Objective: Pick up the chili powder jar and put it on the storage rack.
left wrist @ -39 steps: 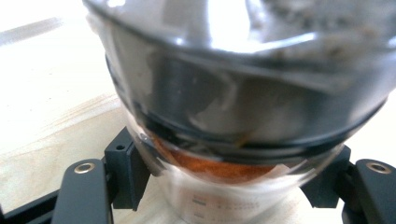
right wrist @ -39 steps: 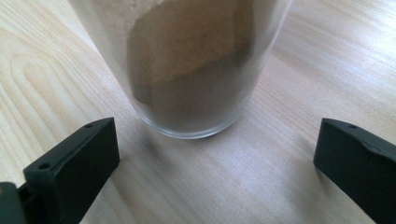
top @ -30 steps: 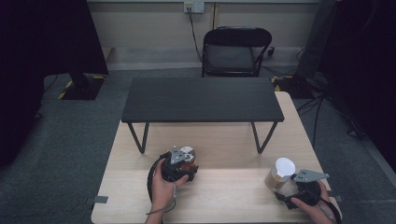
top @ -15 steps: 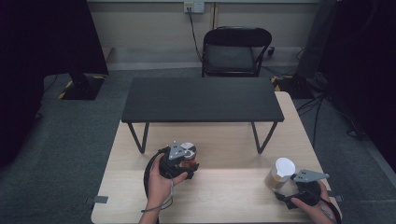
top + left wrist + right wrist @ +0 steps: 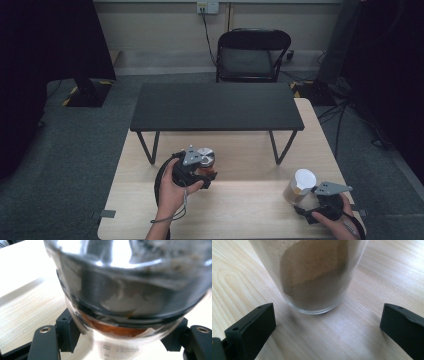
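Observation:
A glass jar with a silver lid [image 5: 205, 158] and orange-brown contents is lifted off the wooden table [image 5: 240, 210], my left gripper [image 5: 202, 172] shut on it. In the left gripper view the jar [image 5: 130, 297] looms close, tilted, with both black jaws pressed against its sides. At the front right stands a second glass jar with a white lid [image 5: 300, 185], holding brown powder. My right gripper [image 5: 307, 210] rests just in front of it, open. In the right gripper view that jar [image 5: 312, 275] stands on the wood ahead of the wide-apart jaws, untouched.
A low black bench-like shelf [image 5: 217, 106] on wire legs stands across the far half of the table. Beyond the table are a black chair [image 5: 250, 55] and dark stands on the grey carpet. Bare wood lies between the two hands.
My left gripper has risen with the silver-lidded jar and shifted slightly to the right. The right gripper and the white-lidded jar have kept still.

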{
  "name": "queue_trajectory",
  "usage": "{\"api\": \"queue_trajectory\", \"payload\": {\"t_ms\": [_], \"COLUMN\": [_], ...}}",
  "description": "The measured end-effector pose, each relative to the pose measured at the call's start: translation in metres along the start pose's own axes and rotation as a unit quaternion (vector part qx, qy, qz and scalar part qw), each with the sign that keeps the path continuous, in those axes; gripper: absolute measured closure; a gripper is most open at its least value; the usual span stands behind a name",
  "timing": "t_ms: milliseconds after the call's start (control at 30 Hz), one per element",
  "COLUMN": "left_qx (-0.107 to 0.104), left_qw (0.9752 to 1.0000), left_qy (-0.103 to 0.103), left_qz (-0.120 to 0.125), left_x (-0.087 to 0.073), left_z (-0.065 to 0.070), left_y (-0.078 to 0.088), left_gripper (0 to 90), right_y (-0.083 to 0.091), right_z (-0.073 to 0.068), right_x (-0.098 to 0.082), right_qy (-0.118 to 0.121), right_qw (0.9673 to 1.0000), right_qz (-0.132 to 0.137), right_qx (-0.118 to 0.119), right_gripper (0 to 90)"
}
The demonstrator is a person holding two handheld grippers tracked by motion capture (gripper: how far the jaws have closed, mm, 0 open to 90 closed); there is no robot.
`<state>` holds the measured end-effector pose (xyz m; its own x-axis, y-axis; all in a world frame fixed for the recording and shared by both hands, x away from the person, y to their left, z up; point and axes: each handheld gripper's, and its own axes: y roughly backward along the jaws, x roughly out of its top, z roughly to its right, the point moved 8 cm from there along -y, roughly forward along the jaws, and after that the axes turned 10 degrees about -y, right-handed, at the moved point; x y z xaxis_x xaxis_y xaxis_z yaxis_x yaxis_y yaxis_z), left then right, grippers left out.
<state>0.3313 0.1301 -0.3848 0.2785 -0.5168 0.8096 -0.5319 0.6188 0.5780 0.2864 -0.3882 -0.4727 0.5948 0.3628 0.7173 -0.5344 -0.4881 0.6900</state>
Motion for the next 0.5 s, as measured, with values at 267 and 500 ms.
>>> {"api": "queue_trajectory", "payload": {"t_ms": [267, 500], "left_qx": [-0.007, -0.011], "left_qw": [1.0, 0.9999], "left_qy": [-0.007, -0.008], "left_qz": [0.003, 0.006], "left_x": [0.016, 0.029], "left_z": [-0.004, -0.007], "left_y": [0.009, 0.017], "left_gripper": [30.5, 30.4], "right_y": [0.0, 0.0], "right_z": [0.0, 0.0], "right_x": [0.0, 0.0], "right_qy": [0.0, 0.0], "right_qw": [1.0, 1.0], "right_qz": [0.0, 0.0], "right_qx": [0.0, 0.0], "right_gripper": [0.0, 0.0]}}
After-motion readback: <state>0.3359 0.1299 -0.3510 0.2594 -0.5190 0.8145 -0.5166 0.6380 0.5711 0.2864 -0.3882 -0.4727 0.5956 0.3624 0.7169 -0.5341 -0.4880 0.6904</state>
